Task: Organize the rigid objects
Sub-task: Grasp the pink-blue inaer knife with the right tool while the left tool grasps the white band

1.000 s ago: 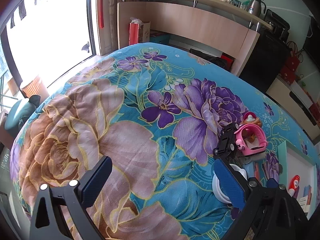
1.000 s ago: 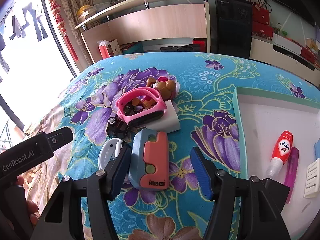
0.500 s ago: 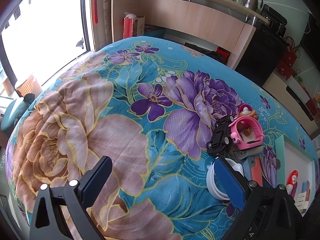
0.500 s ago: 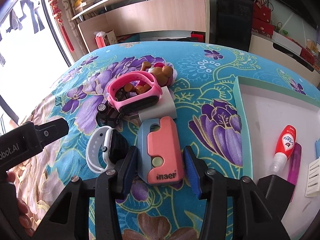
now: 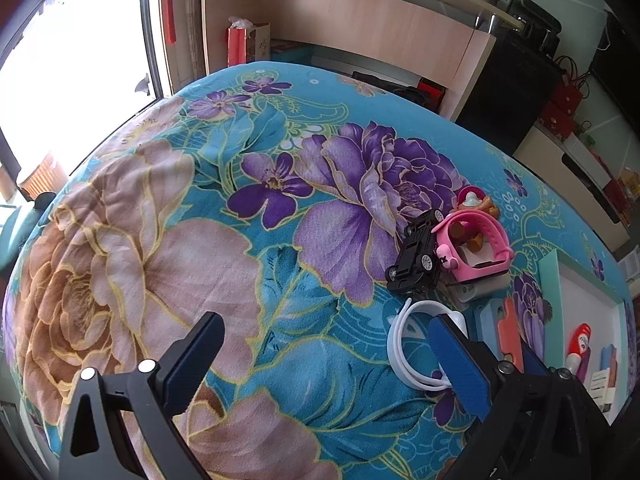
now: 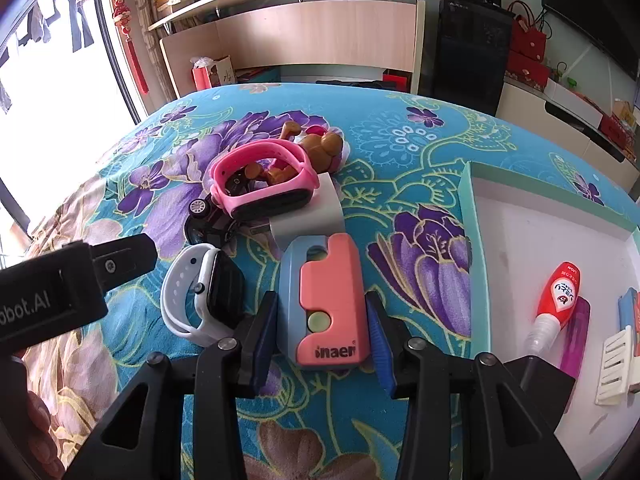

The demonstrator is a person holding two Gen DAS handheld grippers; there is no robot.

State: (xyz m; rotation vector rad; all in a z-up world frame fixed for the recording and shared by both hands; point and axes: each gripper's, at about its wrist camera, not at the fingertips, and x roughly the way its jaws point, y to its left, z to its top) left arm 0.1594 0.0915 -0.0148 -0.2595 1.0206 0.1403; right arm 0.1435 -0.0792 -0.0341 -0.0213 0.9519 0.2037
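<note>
A pink-and-blue case (image 6: 328, 292) lies on the flowered blanket between the pads of my right gripper (image 6: 320, 308). Its jaws are closing and both blue pads touch the case's long sides. Left of it lies a white smartwatch (image 6: 200, 292). Behind are a black toy car (image 6: 204, 220), a pink smartwatch (image 6: 260, 180) on a grey-white box (image 6: 316, 212), and a brown toy figure (image 6: 320, 148). My left gripper (image 5: 324, 328) hovers open over the blanket with nothing between its fingers. The white smartwatch (image 5: 408, 344) sits beside its right finger.
A white tray with a mint-green rim (image 6: 468, 220) lies to the right and holds a red-capped bottle (image 6: 560, 292), a purple stick and a white ribbed piece. A wooden shelf unit and a black cabinet stand beyond the bed. A bright window is on the left.
The right gripper's jaws have narrowed from wide apart to both pads touching the sides of the pink-and-blue case. The left gripper stays open and has turned slightly.
</note>
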